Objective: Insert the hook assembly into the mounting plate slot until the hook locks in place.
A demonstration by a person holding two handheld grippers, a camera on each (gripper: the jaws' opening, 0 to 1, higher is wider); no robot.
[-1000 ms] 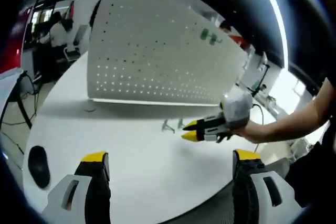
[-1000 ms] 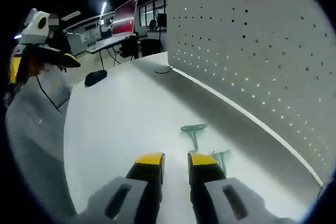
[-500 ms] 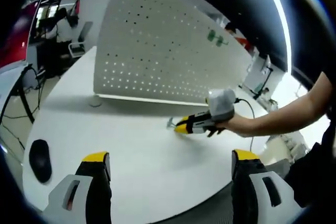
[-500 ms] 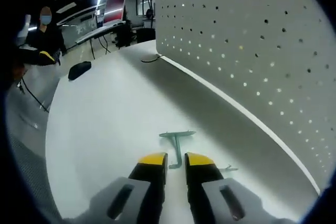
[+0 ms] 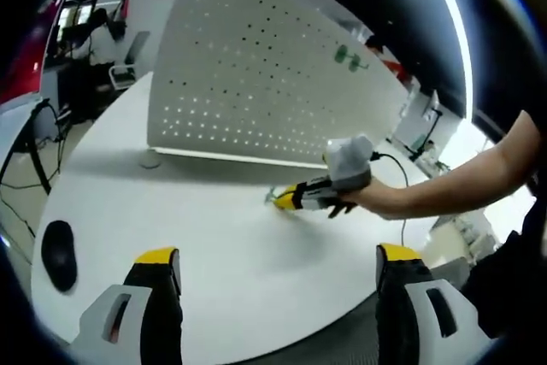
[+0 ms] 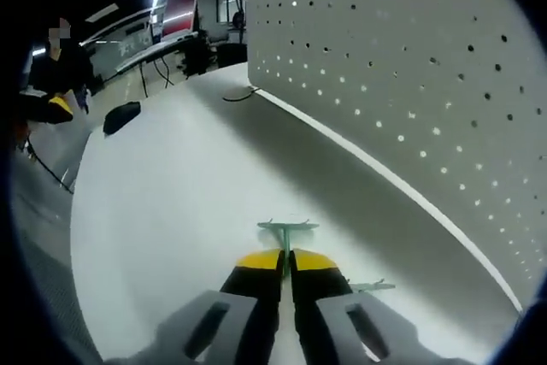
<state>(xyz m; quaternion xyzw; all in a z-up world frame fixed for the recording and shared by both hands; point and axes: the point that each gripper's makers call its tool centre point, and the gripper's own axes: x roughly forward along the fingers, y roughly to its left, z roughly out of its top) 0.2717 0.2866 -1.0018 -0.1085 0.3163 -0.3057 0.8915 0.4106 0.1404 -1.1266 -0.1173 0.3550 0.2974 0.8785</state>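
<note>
Right gripper view: right hand-held gripper (image 6: 285, 262) clenched on the thin stem of a green hook (image 6: 286, 230), yellow tips pressed together with the wire between them, crossbar end poking out ahead. Lying flat on the white counter (image 6: 171, 211), close in front of the pegboard (image 6: 410, 66). Second green hook (image 6: 370, 285) just beside the right-hand tip, also flat on the counter.

Left gripper view: left hand-held gripper (image 5: 278, 262) spread wide and holding nothing, well back from the pegboard (image 5: 256, 74). Right hand-held gripper (image 5: 295, 198) seen low on the counter with a hand (image 5: 363, 198) behind it. Two green hooks (image 5: 349, 57) already hanging high on the board. Black mouse (image 5: 58, 254) far off toward the counter edge.

Likely light, stiff wire, thin enough to twist or slip between flat pads. Best taken mid-stem, as appears done, leaving the crossbar free to enter the pegboard holes. Firm squeeze probably needed against pivoting during the push-in.
</note>
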